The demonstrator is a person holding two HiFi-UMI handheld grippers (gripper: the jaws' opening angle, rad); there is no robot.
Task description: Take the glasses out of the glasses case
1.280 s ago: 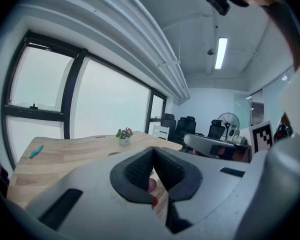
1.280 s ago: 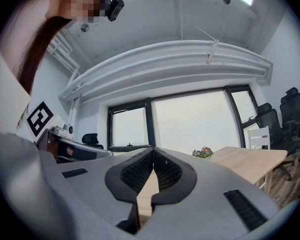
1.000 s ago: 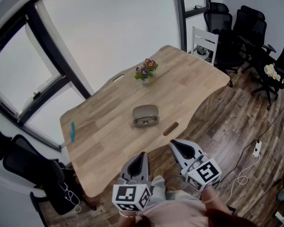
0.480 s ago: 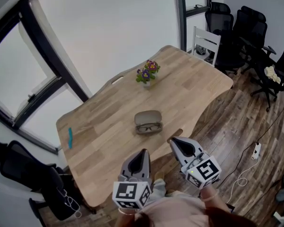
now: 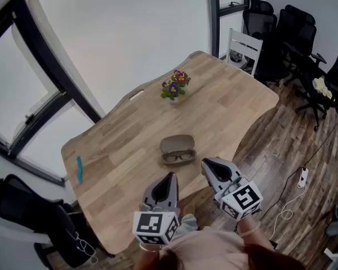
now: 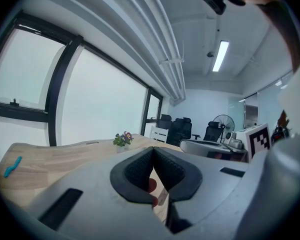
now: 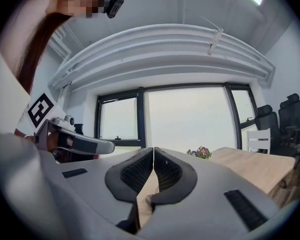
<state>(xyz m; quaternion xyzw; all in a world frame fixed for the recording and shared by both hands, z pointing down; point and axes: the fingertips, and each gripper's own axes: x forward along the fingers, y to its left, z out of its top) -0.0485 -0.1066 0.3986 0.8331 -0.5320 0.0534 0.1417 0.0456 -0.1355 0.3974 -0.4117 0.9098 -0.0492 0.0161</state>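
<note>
Table [image 5: 225, 103], one glasses case [image 5: 177, 145], one glasses [image 5: 178, 157], left tool [image 5: 170, 176], right tool [image 5: 206, 163]

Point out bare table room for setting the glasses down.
Bare wood lies between the teal object and the glasses case, and from the flower pot to the far right end of the table. Tightest: the strip between case and near edge.
</note>
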